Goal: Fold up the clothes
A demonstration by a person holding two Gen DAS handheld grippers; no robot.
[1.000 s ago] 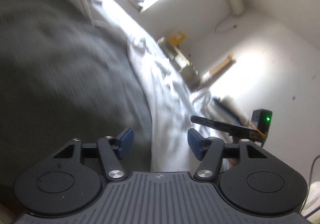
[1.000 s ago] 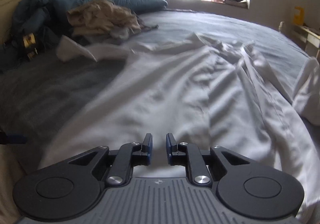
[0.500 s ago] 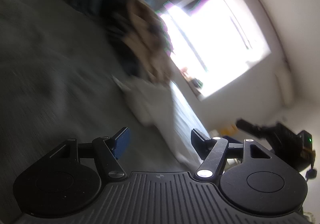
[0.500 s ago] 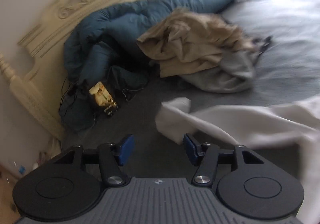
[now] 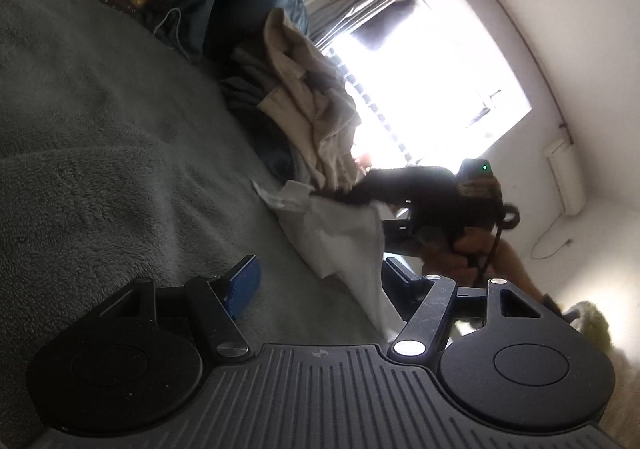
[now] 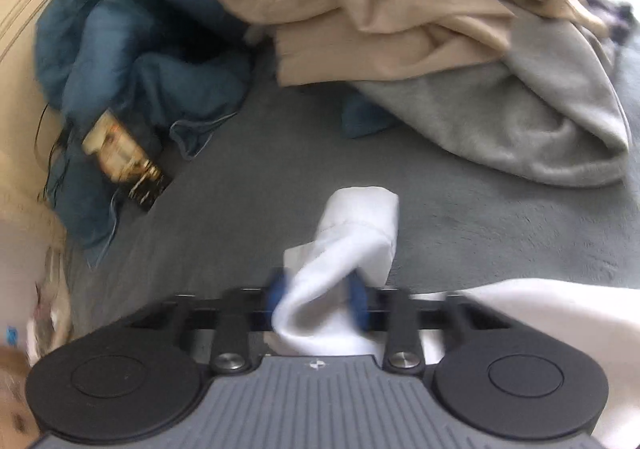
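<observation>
A white garment (image 6: pixel 352 241) lies on the grey bed cover (image 6: pixel 500 233). My right gripper (image 6: pixel 318 295) is shut on its sleeve end, which bunches up between the blue pads; motion blur softens the fingers. In the left wrist view the same white garment (image 5: pixel 340 237) hangs from the right gripper (image 5: pixel 360 189), seen as a dark shape above it. My left gripper (image 5: pixel 316 281) is open and empty, low over the bed cover (image 5: pixel 100 153), with the white cloth beside its right finger.
A beige garment (image 6: pixel 380 1) lies on a light grey one (image 6: pixel 540 121) behind the sleeve. A blue duvet (image 6: pixel 132 57) and a gold-printed box (image 6: pixel 124 161) sit by the headboard. A bright window (image 5: pixel 432 89) is beyond the bed.
My right gripper swung from the spread white garment toward the headboard, opened, then closed on the sleeve end. My left gripper turned toward the sleeve and stayed open.
</observation>
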